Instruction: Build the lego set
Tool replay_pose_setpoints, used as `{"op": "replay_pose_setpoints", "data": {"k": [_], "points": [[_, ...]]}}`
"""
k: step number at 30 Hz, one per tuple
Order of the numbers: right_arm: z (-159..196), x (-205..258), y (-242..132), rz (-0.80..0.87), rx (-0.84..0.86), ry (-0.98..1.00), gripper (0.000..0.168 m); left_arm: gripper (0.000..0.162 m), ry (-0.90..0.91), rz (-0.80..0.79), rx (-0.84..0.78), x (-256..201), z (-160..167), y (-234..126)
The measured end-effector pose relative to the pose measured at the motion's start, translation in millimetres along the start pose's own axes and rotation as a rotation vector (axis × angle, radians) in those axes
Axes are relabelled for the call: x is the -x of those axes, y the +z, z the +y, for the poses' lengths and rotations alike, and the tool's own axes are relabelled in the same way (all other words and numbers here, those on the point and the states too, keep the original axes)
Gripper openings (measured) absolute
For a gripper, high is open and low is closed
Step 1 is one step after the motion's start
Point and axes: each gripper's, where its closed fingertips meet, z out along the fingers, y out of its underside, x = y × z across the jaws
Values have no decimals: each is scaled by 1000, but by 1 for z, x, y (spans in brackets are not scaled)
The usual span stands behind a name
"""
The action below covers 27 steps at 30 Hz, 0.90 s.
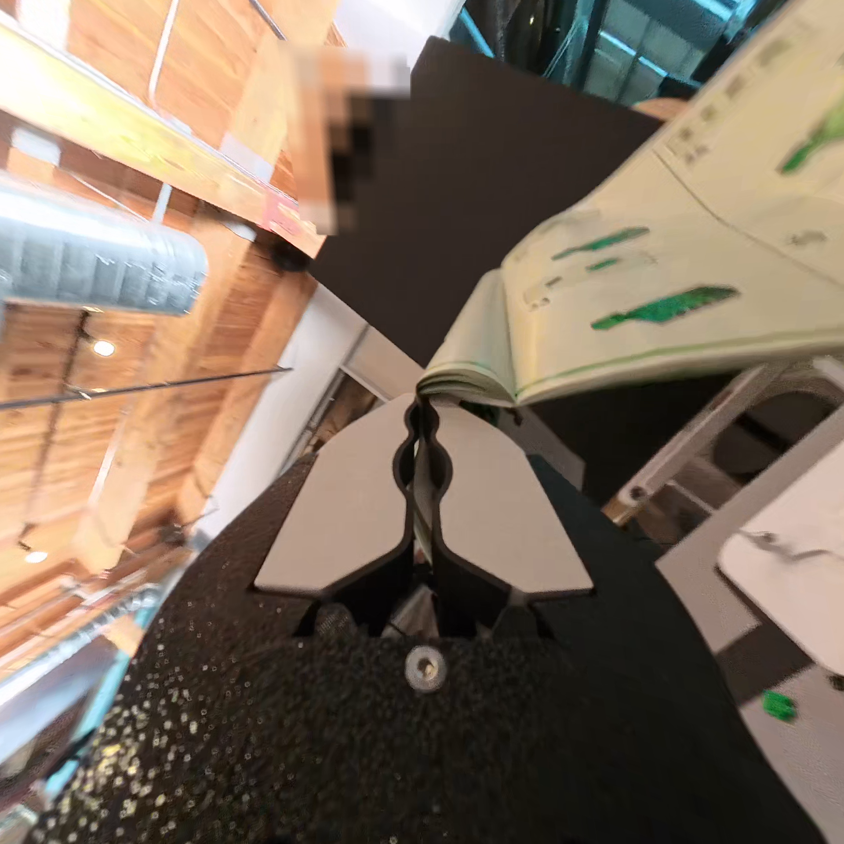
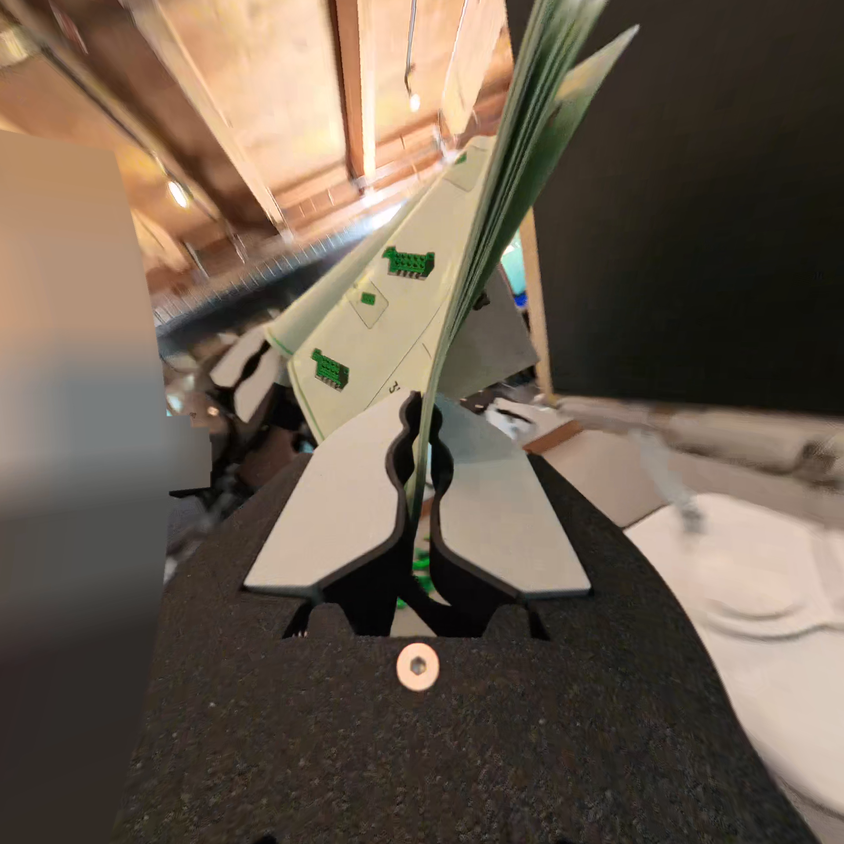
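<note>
Nearest in the left wrist view, the left gripper [image 1: 422, 413] has its two pale fingers drawn almost together, pinching a thin sheaf of pages that runs down the narrow slot between them. Those pages belong to the instruction booklet [image 1: 639, 292], held up off the table; just past the fingertips it fans open to the right, cream pages printed with green build pictures. Lower right, a small green lego piece [image 1: 778, 705] lies on a pale surface, well apart from the fingers. Farther back stands a black board [image 1: 456, 205], and beyond it a timber ceiling with a silver duct [image 1: 100, 265].

In the right wrist view, the right gripper [image 2: 422, 404] likewise grips a page edge, fingers narrow around it. A few green pieces [image 2: 420, 566] show low in the gap behind the fingers. The booklet rises steeply ahead, and the left gripper clamps its far corner at left.
</note>
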Motion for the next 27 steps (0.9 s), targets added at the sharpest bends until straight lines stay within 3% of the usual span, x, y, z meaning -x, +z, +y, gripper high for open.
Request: {"op": "replay_pose_setpoints", "data": {"k": [5,9,14,27], "points": [[-59,-34,41,101,207,-433,2,0,250,-94,-15,-1,26,32],[-79,-68,64,193,308,-635,1,10,368,-43,68,-22,63,62],[-79,-101,70,276,335,-760,1,42,414,89,221,-55,107,70],[-49,-132,45,543,277,-776,1,47,364,228,440,-98,157,24]]}}
